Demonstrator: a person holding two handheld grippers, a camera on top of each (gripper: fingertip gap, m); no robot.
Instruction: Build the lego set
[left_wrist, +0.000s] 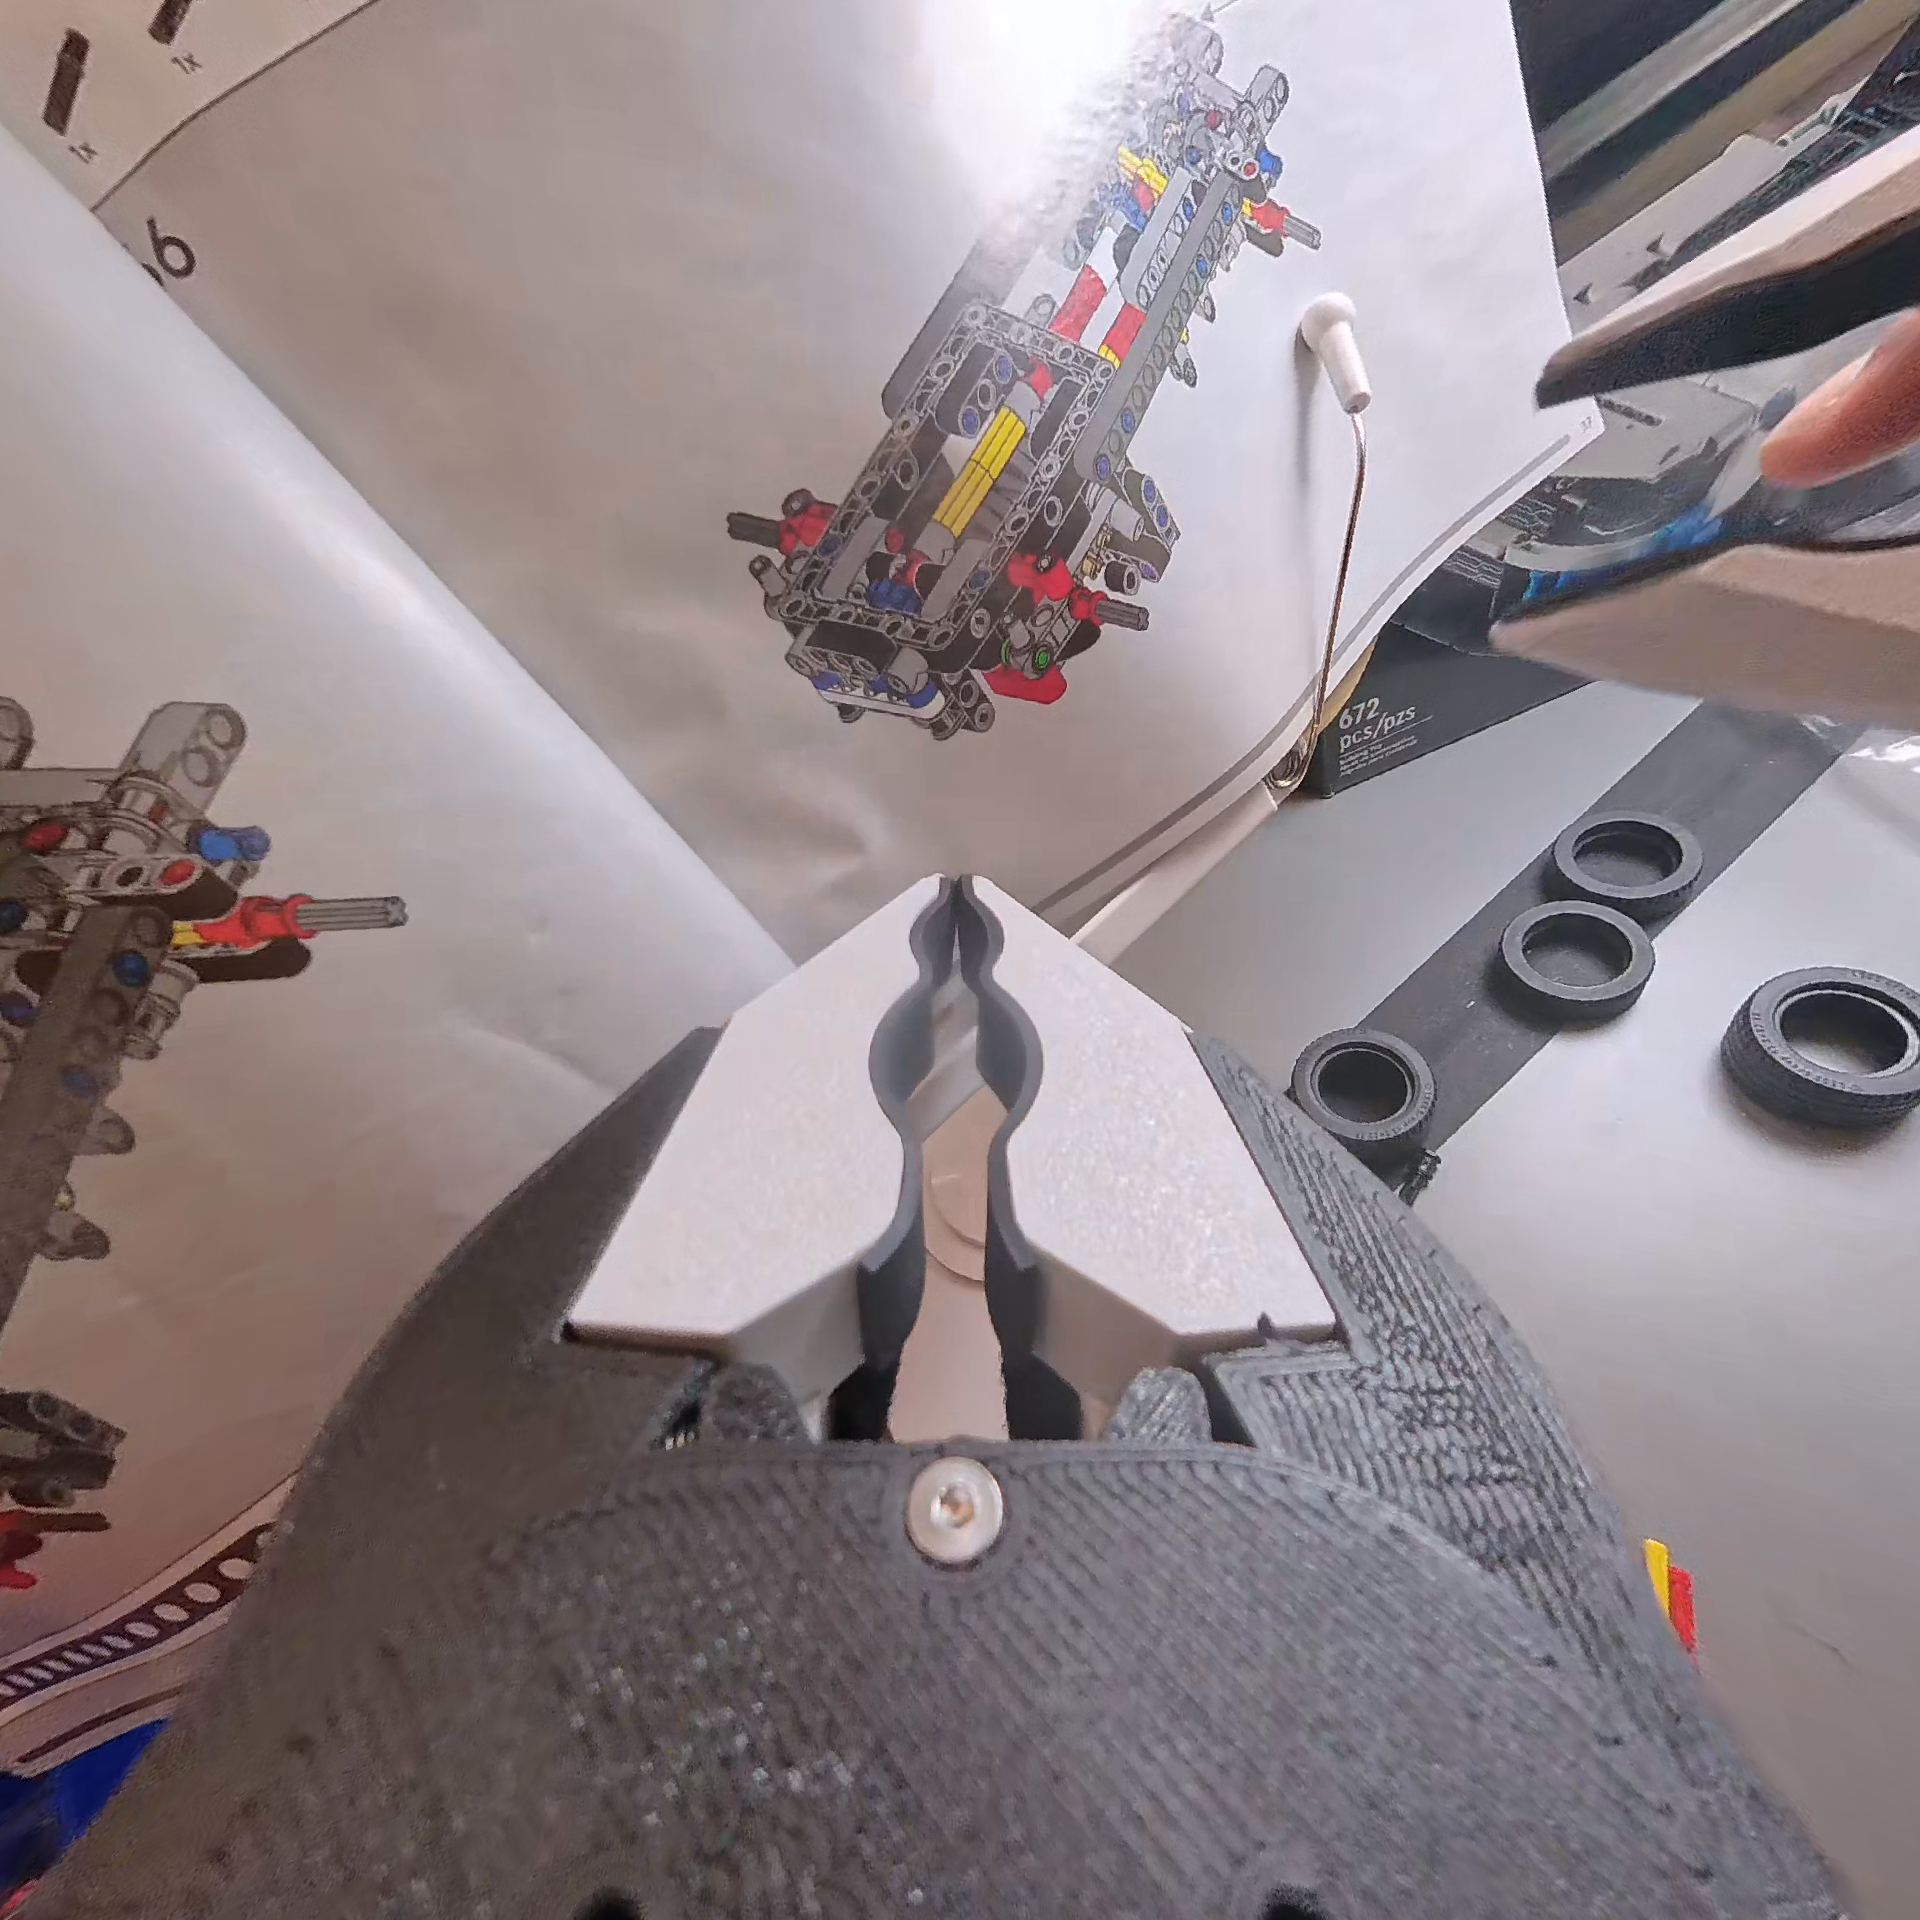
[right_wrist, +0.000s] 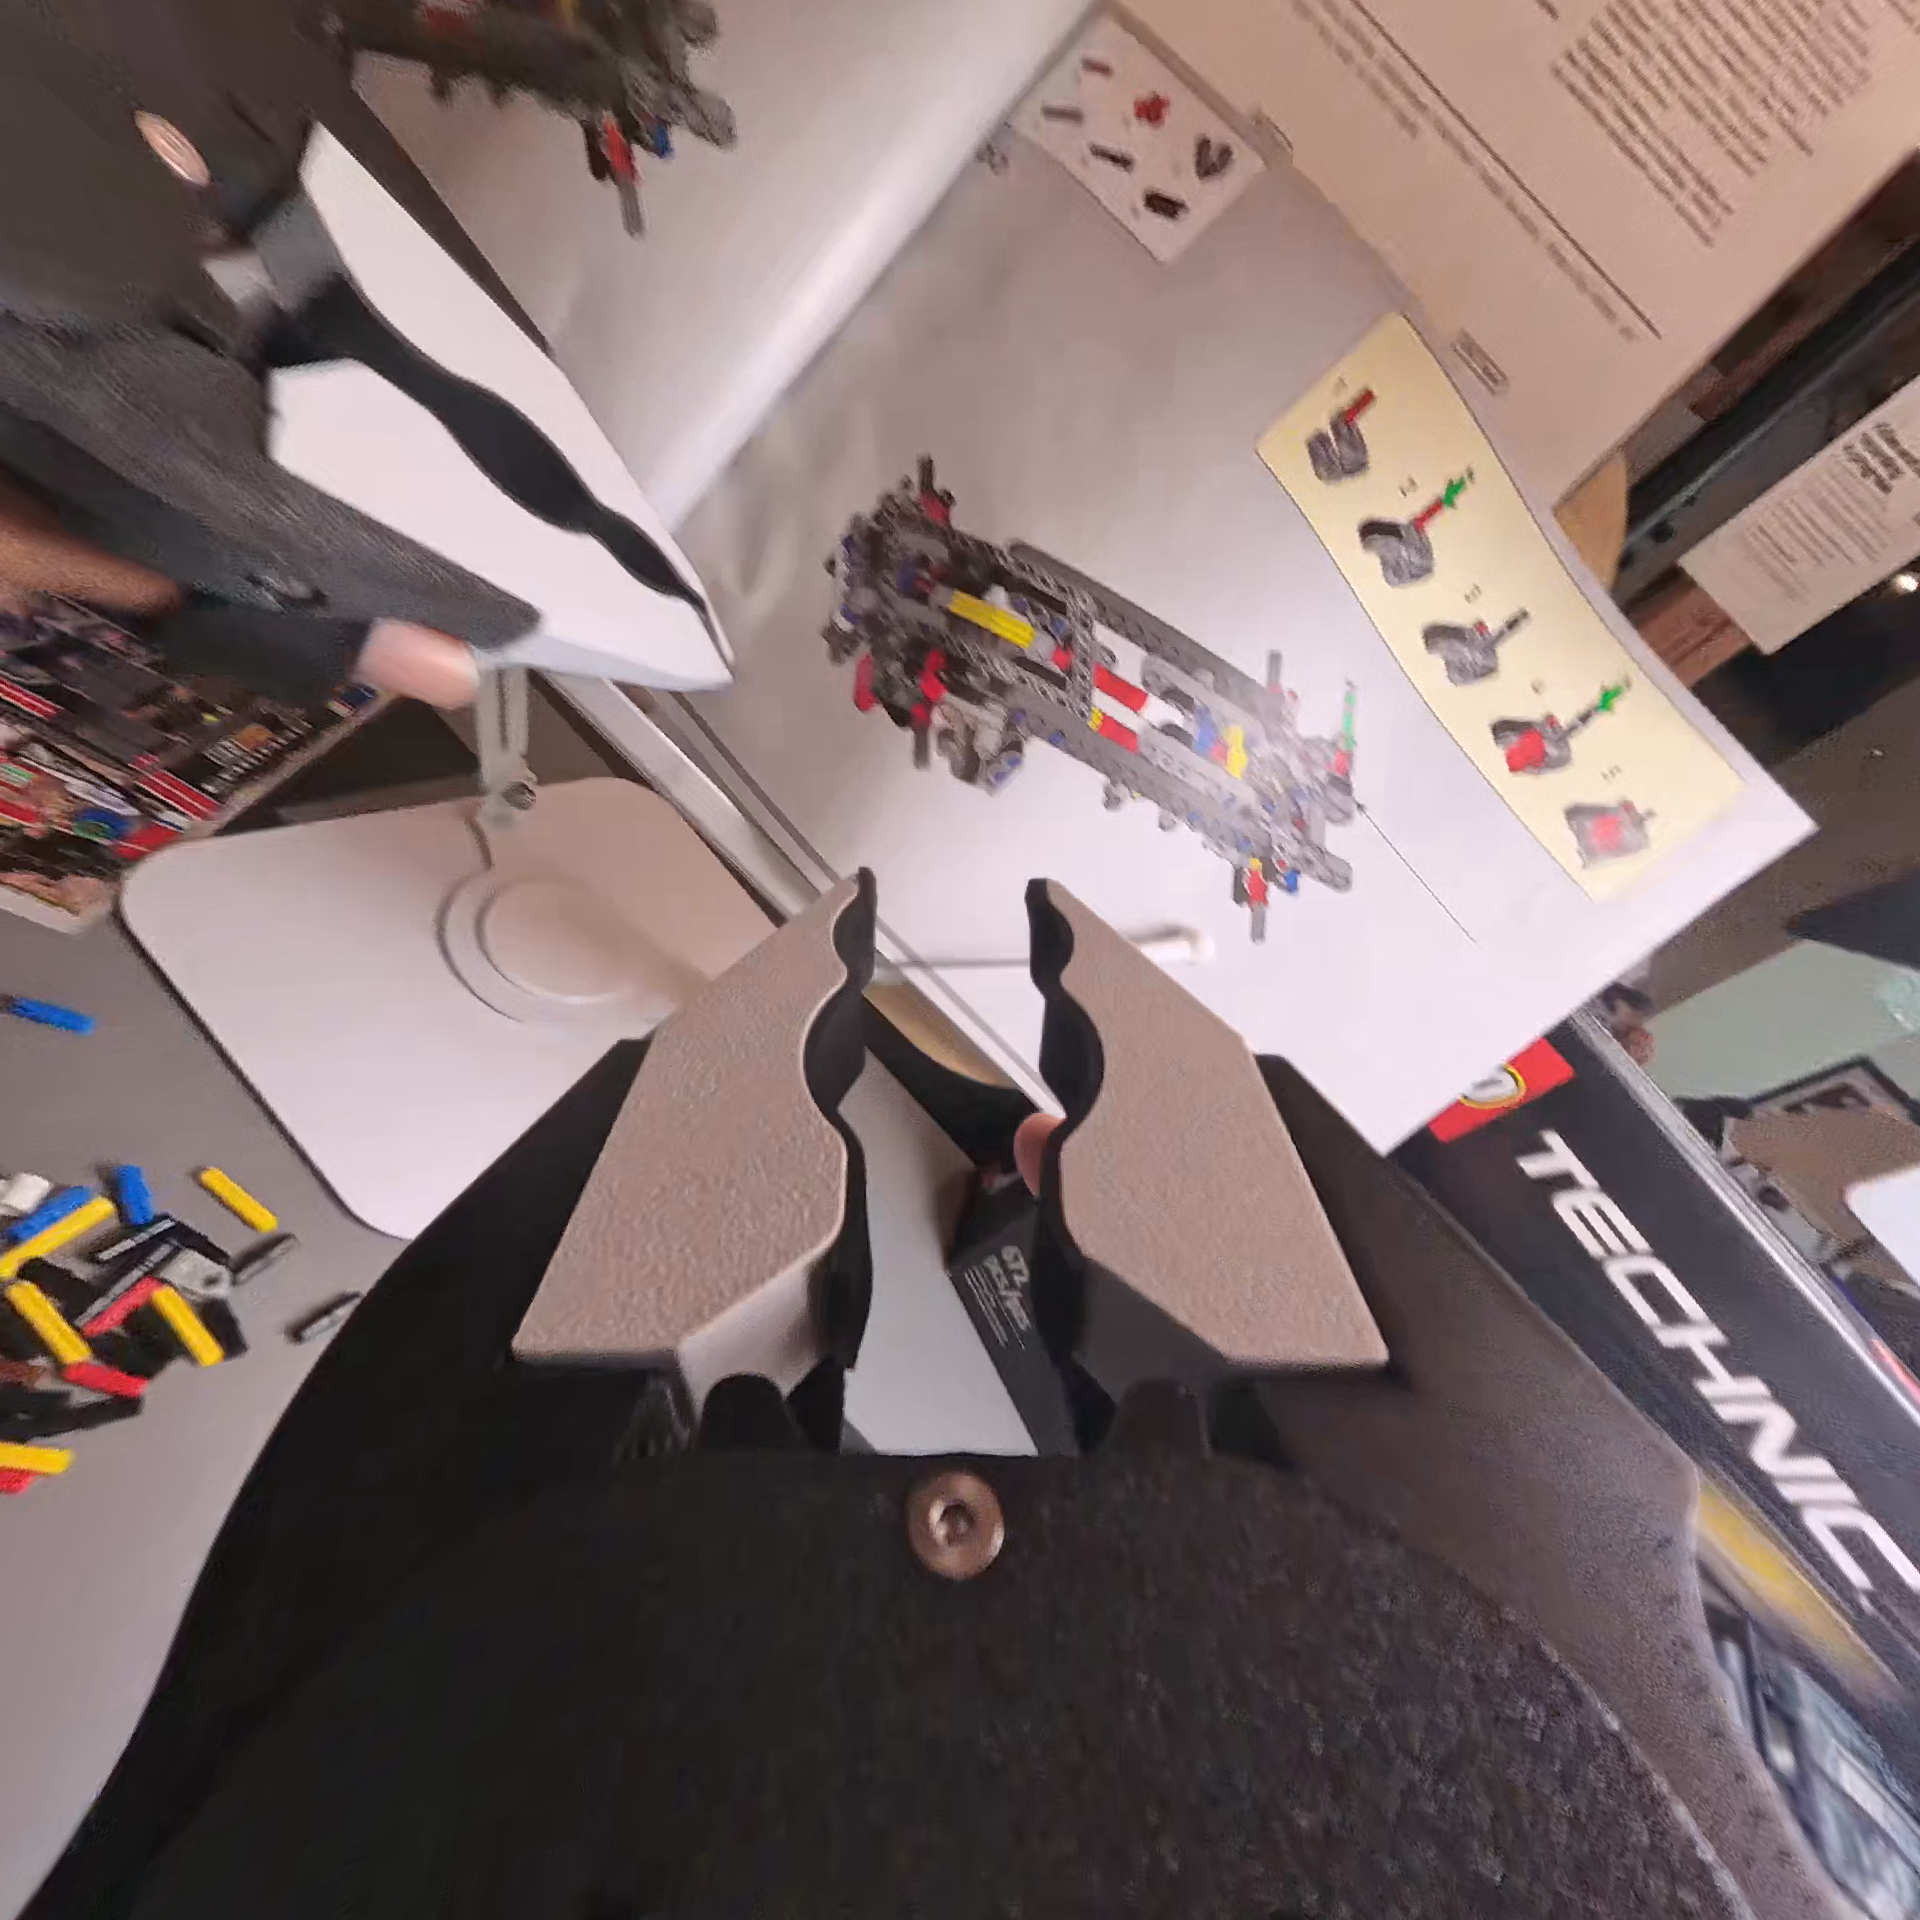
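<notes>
The big instruction book (left_wrist: 582, 436) stands open on its white stand (right_wrist: 343, 997), with the black lego box (right_wrist: 1704, 1340) just beside it. The left gripper (left_wrist: 957, 891) is pinched shut on nothing in front of the book. The right gripper (right_wrist: 948, 902) is open (empty too), and loose lego pieces (right_wrist: 104, 1288) lie near the stand.

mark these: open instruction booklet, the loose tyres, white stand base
instruction booklet (left_wrist: 623, 343): left wrist view, bare area of the right-hand page.
loose tyres (left_wrist: 1818, 1049): left wrist view, tread of the largest tyre, rightmost of four.
white stand base (right_wrist: 343, 935): right wrist view, flat top of the base plate.
</notes>
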